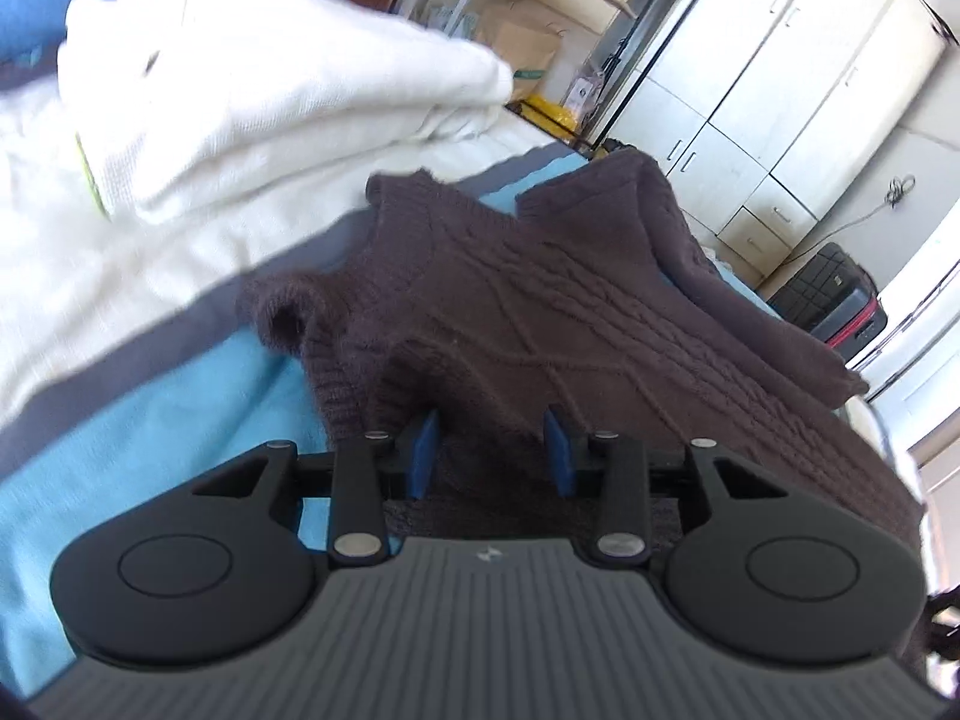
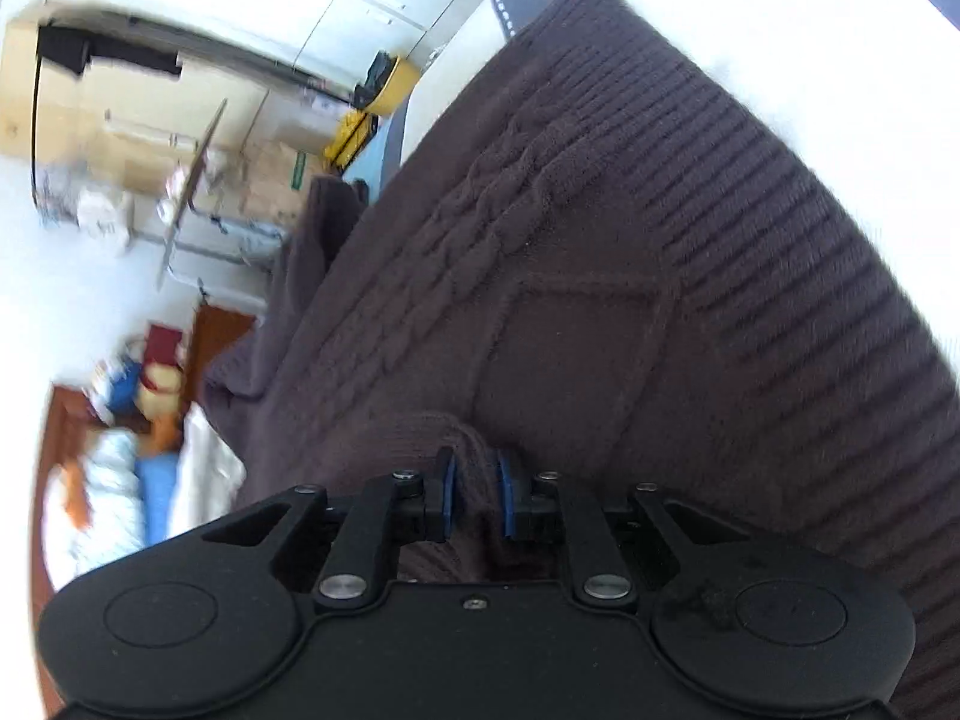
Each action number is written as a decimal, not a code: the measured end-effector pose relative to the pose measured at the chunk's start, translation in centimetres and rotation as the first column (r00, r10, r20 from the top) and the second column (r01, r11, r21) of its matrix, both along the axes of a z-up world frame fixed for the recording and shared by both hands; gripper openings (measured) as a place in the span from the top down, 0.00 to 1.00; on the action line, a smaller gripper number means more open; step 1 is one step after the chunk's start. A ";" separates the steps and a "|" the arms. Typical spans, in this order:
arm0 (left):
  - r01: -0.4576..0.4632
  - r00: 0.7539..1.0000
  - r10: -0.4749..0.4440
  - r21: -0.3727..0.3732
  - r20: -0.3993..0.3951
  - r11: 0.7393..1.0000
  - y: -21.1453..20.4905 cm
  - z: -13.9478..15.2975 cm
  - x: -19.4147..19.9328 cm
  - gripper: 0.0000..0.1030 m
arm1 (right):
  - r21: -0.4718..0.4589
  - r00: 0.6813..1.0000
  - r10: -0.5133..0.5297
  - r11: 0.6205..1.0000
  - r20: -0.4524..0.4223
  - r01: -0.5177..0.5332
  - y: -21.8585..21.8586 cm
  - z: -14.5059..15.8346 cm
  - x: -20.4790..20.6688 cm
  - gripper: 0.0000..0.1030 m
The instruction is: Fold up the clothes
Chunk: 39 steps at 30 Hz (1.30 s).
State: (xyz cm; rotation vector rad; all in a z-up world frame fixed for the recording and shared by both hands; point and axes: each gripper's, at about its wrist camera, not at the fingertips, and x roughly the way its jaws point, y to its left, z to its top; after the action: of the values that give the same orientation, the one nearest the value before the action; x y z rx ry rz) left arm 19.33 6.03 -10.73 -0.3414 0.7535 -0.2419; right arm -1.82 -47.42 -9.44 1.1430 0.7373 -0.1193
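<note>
- The left gripper (image 1: 491, 450) has its two blue pads (image 1: 425, 450) standing apart, with a fold of the dark brown cable-knit sweater (image 1: 540, 312) lying in the gap between them; neither pad visibly presses on the knit.
- From those fingers the sweater runs forward and to the right, its ribbed sleeve cuff (image 1: 282, 318) just ahead and to the left of the left finger.
- It lies on a light blue bedsheet (image 1: 150, 420), which shows to the left of the fingers.
- Further ahead and to the left is a white folded blanket (image 1: 252, 78), well apart from the pads.
- The right gripper (image 2: 475, 492) holds its pads (image 2: 447, 492) at a narrow gap, with a bunched ridge of the same sweater (image 2: 570, 270) between them; whether they pinch it cannot be told.
- Beyond the right fingers the knit fills the view ahead and to the right, cable pattern just ahead, ribbed hem further right.
</note>
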 end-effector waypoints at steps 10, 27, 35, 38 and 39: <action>-0.037 0.989 0.023 0.096 0.147 0.995 -0.5 2.1 -1.5 0.49 | -0.546 0.997 0.063 0.834 -0.055 -0.083 4.7 8.3 -3.8 0.48; 0.242 0.970 -0.231 -0.167 0.081 0.956 -3.7 1.3 -2.2 0.34 | -0.863 0.742 0.448 -0.183 -0.499 -0.470 21.8 5.5 -5.7 0.30; 0.294 0.950 -0.292 0.005 0.109 0.956 -6.5 1.4 -3.3 0.34 | -0.966 0.856 0.447 -0.123 -0.259 -0.228 17.5 9.7 -4.8 0.93; 0.311 0.945 -0.307 -0.025 0.114 0.950 -6.8 1.6 -3.3 0.34 | -0.986 0.883 0.438 -0.073 -0.169 -0.152 15.4 11.8 -2.5 0.92; 0.315 0.944 -0.310 -0.030 0.112 0.949 -7.0 1.6 -3.2 0.34 | -0.991 0.908 0.396 -0.045 -0.133 -0.126 14.5 12.2 -1.1 0.81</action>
State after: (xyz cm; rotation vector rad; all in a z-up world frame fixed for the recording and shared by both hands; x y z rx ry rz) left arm 16.15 -0.94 -9.18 -0.2504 0.6952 -0.5753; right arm -2.97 -32.92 2.77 -0.4877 0.4489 -0.1552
